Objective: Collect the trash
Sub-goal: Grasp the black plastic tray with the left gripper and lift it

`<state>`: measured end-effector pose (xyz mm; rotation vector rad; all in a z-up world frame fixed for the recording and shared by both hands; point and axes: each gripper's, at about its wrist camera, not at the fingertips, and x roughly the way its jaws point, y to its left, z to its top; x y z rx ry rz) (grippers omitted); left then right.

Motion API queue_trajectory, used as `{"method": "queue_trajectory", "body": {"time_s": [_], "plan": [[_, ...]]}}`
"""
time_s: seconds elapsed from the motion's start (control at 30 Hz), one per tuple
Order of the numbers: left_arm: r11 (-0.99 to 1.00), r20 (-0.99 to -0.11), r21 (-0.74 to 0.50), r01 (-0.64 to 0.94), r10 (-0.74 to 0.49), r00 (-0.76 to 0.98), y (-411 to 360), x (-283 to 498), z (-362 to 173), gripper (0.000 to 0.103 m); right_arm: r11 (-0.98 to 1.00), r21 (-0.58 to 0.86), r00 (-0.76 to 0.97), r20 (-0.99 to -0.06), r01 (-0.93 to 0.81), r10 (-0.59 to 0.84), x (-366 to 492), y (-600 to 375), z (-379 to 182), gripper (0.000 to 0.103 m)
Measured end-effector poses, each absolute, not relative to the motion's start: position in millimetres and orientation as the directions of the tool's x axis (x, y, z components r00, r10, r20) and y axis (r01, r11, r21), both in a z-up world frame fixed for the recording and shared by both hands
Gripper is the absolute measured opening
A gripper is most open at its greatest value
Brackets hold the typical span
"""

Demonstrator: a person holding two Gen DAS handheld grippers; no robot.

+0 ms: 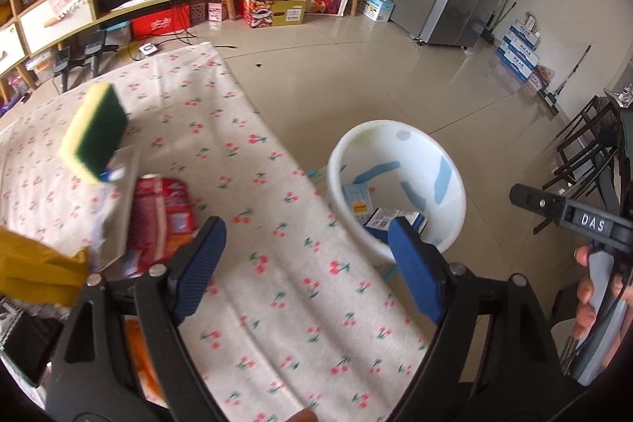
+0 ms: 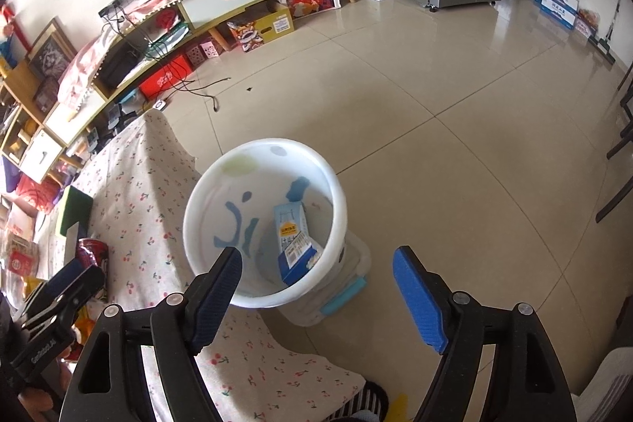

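Carton [image 2: 294, 244] in bin [image 2: 205, 192], below right claw [image 2: 316, 287]

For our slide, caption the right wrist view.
Open right gripper above white bin holding a blue carton.

The left gripper [image 1: 306, 256] sits at the bottom centre of its view, blue-padded jaws spread wide and empty. The right gripper [image 2: 316, 287] is likewise splayed apart, holding nothing. A hand [image 1: 593, 291] grips its handle at the lower right edge of the left view.
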<state>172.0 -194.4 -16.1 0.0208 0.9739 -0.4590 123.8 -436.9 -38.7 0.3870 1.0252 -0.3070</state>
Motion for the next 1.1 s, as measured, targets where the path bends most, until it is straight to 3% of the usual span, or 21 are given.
{"method": "queue_trajectory", "body": {"time_s": [0.87,1.1], "plan": [[0.976,-0.821,-0.009,0.219,-0.133,0.556,-12,137,0,0.088,0.960,0.175,0.496,-0.867,0.218,0.046,154,-310,-27,0.084],[0.938,-0.844,0.084,0.336,-0.113,0.525,13,136,-4,0.088,0.974,0.154,0.485,-0.873,0.166,0.056,169,-279,-30,0.084]]}}
